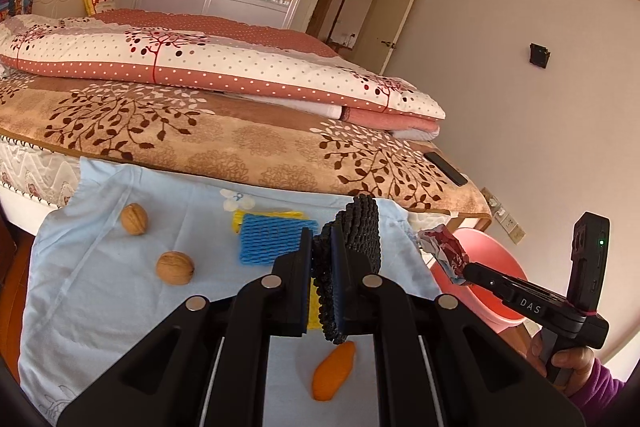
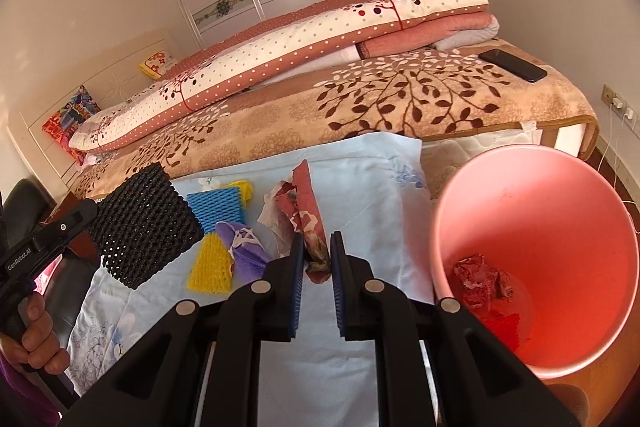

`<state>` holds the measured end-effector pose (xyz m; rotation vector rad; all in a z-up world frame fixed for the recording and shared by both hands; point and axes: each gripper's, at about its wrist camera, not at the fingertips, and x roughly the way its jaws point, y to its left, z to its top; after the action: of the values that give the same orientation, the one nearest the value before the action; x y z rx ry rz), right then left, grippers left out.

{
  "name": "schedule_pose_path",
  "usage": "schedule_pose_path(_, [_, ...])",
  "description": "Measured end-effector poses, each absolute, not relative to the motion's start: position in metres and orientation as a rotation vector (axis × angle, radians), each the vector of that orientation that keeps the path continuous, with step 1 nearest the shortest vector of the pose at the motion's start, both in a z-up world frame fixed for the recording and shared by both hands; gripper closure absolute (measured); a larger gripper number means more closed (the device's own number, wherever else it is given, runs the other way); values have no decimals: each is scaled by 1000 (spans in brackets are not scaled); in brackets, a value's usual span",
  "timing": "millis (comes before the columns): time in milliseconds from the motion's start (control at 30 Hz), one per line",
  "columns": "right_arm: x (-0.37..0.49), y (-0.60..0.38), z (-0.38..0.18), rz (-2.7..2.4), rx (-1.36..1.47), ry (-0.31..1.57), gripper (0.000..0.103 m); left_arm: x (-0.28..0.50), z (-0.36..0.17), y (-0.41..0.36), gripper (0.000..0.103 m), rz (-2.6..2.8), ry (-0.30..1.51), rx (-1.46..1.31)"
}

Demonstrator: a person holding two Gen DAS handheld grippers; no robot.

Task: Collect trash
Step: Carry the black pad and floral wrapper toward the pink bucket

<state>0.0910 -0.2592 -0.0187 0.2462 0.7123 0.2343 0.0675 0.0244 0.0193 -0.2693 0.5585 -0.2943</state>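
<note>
1. Claws first: my left claw (image 1: pixel 322 259) is clamped on a black foam net (image 1: pixel 352 247), lifted clear of the blue cloth (image 1: pixel 100 287).
2. My right claw (image 2: pixel 316 263) is pinched on a crumpled red-and-white wrapper (image 2: pixel 308 223); the wrapper sticks up past the fingertips.
3. In the left view the right claw (image 1: pixel 460 273) sits far right, just in front of the pink bin (image 1: pixel 504 275), wrapper (image 1: pixel 444 247) in its tip.
4. In the right view the left claw (image 2: pixel 94 215) is at far left with the black net (image 2: pixel 146 223) hanging over the cloth's left side.
5. Bin (image 2: pixel 560 195) stands right of the cloth-covered counter, beside the bed (image 2: pixel 400 99); red crumpled trash (image 2: pixel 484 283) lies at its bottom.
6. On the cloth, near to far: orange peel (image 1: pixel 334 371), two walnuts (image 1: pixel 175 267) (image 1: pixel 134 219), blue foam net (image 1: pixel 272 239) over a yellow one (image 1: pixel 240 217).
7. Right view also shows a purple scrap (image 2: pixel 244 247) beside a near yellow net (image 2: pixel 210 267).
8. Dark phone (image 2: pixel 512 65) lies on the bed's right end.
</note>
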Motion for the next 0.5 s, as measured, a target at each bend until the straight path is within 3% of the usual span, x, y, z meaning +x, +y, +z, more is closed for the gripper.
schedule_pose_path(500, [47,-347,-14,41,315,666,90,73,36,-91,94,-506,554,-165])
